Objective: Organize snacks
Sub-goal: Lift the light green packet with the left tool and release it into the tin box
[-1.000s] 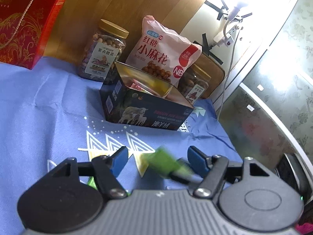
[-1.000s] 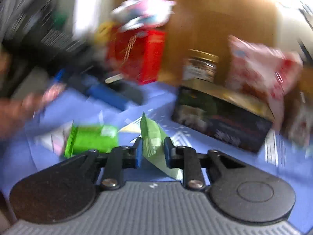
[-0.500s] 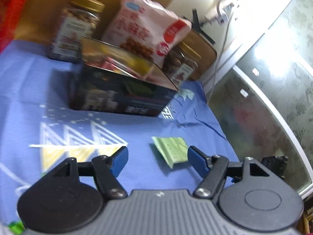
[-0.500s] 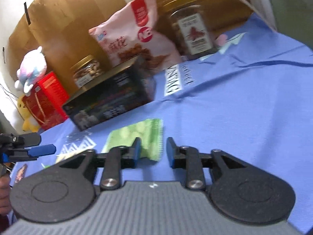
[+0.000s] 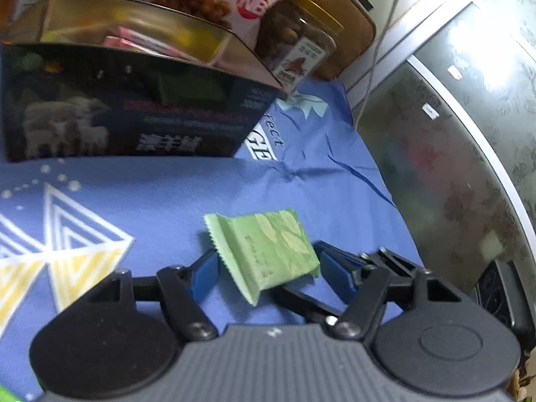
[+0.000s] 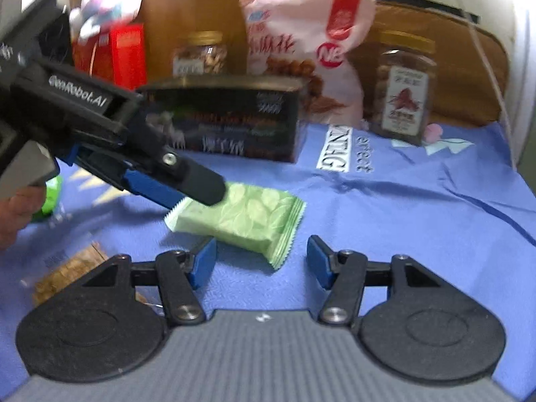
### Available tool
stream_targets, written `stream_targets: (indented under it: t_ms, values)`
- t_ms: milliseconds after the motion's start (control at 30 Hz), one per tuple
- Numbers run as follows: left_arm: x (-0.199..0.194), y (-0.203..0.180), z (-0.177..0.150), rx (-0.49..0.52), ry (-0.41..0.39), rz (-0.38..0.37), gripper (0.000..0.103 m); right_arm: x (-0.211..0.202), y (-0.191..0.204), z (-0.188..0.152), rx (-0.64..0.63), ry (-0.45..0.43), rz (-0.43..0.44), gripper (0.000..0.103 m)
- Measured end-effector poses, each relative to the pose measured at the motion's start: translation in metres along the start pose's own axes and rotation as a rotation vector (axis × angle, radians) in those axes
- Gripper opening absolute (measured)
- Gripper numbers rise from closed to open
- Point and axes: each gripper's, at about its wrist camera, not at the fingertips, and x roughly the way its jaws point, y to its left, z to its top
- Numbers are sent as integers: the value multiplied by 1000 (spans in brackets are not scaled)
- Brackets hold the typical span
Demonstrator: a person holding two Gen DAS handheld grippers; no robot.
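Note:
A green snack packet (image 5: 268, 251) lies flat on the blue cloth (image 5: 160, 194); it also shows in the right wrist view (image 6: 241, 217). My left gripper (image 5: 268, 268) is open with its blue fingers on either side of the packet. It reaches in from the left in the right wrist view (image 6: 187, 187). My right gripper (image 6: 261, 261) is open and empty, just in front of the packet. A dark open box (image 5: 127, 120) holding pink packets stands behind; it also shows in the right wrist view (image 6: 231, 124).
Behind the box stand a pink snack bag (image 6: 308, 47), two nut jars (image 6: 405, 90) (image 6: 202, 55) and a red carton (image 6: 120, 53). A brown packet (image 6: 67, 271) and another green packet (image 6: 50, 197) lie at the left. The cloth ends at the right by a glass panel (image 5: 452, 154).
My right gripper has let go of the green packet, opened and drawn back. My left gripper has moved forward so its fingers flank the packet.

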Motion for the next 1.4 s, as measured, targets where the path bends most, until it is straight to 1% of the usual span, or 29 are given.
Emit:
stream_targets:
  t_ms: [67,100,133,200,267,333,467,600,667,733,833,933,1033,1100,1133,1167,1200,1233,1300,1400]
  values:
    - [3,-3,-1,22,-5,14,54,2,-1,0,15,-6,27,44]
    - [5,-3,-1,22,4,9,44,3,-1,0,17,-11,31,40]
    - [4,-2,-1,17,4,10,42,2,1,0,8,-16,24,36]
    - [0,-3,-2,26,-2,21,40,-1,7,-1,-16,-30,13,34]
    - [-12,-6,-2,44,-31,16,40,-8,14,1,-26,-56,8,34]
    - [-31,-10,-1,68,-82,7,40,-16,20,7,-37,-101,15,34]
    - [-69,-8,12,79,-181,12,40,-21,33,33,-101,-190,36,34]
    - [-95,3,41,82,-264,64,40,-5,48,72,-172,-245,58,34]
    - [-101,13,58,82,-293,105,40,10,53,91,-177,-248,74,34]
    - [-99,25,73,57,-301,139,40,31,54,108,-154,-226,100,34]
    - [-89,41,91,28,-299,198,40,63,51,123,-107,-171,129,34]
    - [-75,48,102,46,-297,266,40,88,49,132,-96,-119,138,34]
    - [-65,55,108,63,-303,313,41,107,51,135,-126,-94,128,35]
    - [-59,58,110,66,-309,335,46,114,51,138,-129,-92,124,36]
    - [-56,59,111,65,-309,345,47,118,50,138,-127,-92,119,39]
    - [-54,60,112,62,-305,358,47,119,49,138,-125,-99,115,45]
    - [-52,60,111,65,-306,367,48,119,48,137,-121,-112,113,48]
    - [-53,59,111,72,-308,375,52,119,47,137,-115,-124,111,53]
    - [-56,54,107,85,-314,383,58,116,46,136,-101,-139,108,54]
    - [-75,47,97,95,-340,347,58,105,42,137,-72,-163,111,54]
